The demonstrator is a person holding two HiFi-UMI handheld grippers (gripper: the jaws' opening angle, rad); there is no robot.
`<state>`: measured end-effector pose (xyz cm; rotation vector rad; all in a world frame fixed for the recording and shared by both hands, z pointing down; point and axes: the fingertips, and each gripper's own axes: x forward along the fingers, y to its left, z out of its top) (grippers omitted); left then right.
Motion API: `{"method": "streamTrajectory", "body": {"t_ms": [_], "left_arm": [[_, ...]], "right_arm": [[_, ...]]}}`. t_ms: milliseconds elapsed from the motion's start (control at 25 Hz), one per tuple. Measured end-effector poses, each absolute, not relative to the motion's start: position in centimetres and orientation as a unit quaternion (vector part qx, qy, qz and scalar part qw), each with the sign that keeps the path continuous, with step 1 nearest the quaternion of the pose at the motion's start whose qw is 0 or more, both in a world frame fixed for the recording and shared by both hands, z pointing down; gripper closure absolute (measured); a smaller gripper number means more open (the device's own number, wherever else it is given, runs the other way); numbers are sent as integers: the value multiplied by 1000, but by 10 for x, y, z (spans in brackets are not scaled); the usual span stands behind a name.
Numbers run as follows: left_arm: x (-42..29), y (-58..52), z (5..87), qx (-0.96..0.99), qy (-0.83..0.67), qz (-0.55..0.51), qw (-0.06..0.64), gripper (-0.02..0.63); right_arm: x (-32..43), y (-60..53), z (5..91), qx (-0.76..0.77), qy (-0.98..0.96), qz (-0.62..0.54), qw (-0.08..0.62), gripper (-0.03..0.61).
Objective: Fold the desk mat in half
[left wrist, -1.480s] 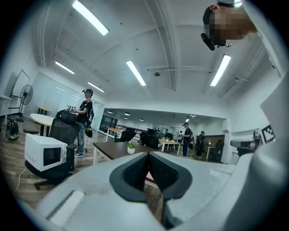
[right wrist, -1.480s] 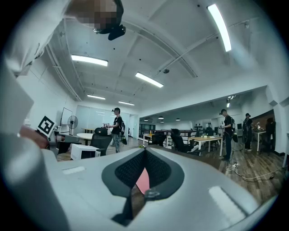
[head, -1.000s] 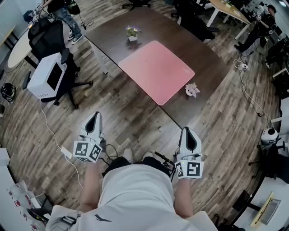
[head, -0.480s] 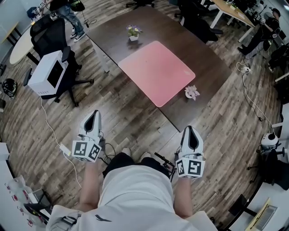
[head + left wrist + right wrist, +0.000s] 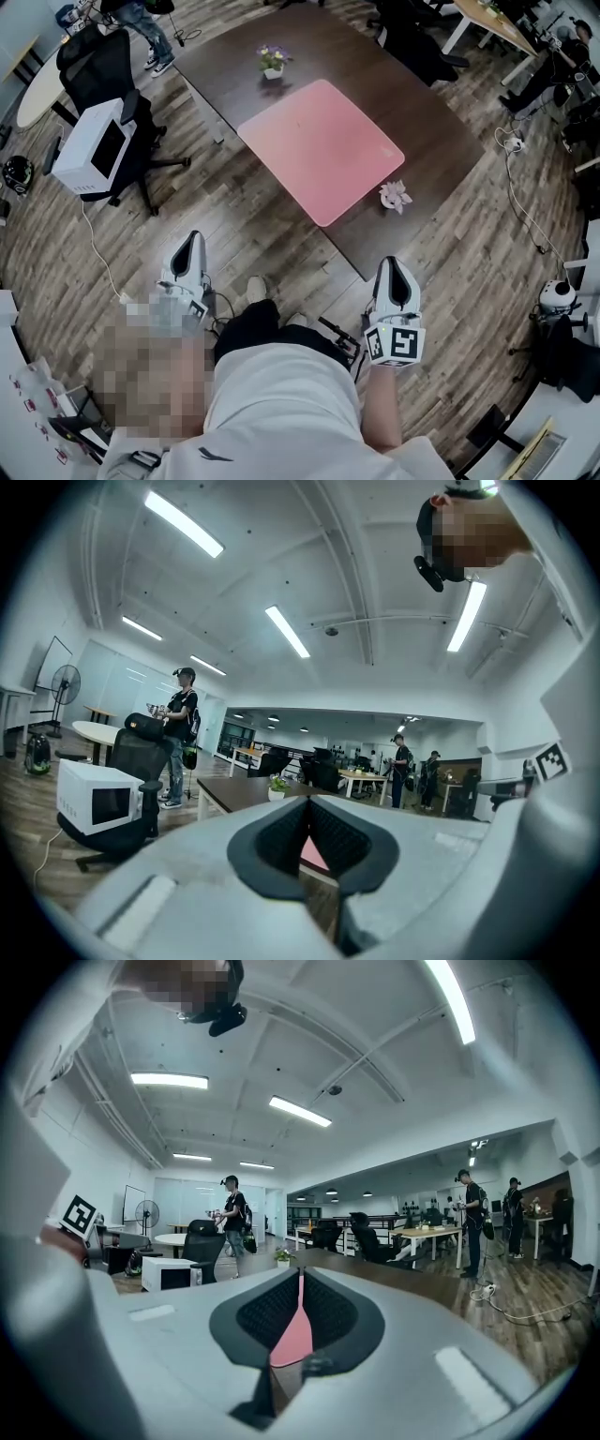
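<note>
**Mat flat on the table, both grippers short of it**

The pink desk mat (image 5: 323, 145) lies spread out and unfolded on the dark brown table (image 5: 431, 103). One of its long sides runs right along the table edge that faces the person. Its nearest corner sits at that edge, not far from the table's near corner.

A small potted plant (image 5: 273, 61) stands beyond the mat's far corner, towards the table's left corner and apart from the mat. A little pink-and-white ornament (image 5: 395, 196) sits just beside the mat's right-hand side, between the mat and the table's right edge.

The person stands back on the wooden floor (image 5: 253, 225) with a gripper in each hand, both pointing at the table and well apart from it. The left gripper (image 5: 193, 241) has its jaws brought together with nothing between them. The right gripper (image 5: 394, 265) looks the same, tips meeting and empty. In each gripper view a sliver of the pink mat shows through the notch behind the tips.

Off the table's left side, a white microwave (image 5: 89, 150) rests on an office chair.
</note>
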<state>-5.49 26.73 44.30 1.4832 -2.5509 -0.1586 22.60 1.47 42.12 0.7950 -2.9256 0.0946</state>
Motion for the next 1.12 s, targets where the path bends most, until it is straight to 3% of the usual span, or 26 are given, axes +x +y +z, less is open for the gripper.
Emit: {"method": "streamTrajectory", "body": {"t_ms": [760,1120], "left_arm": [[-243,177,442,555,-826,-45,91,609],[-269,137,457,566,-815,-48,117,609]], "right_arm": [[81,-61,438,345,-935,52,65,557],[57,-88,444,354,-929,66,85,555]]}}
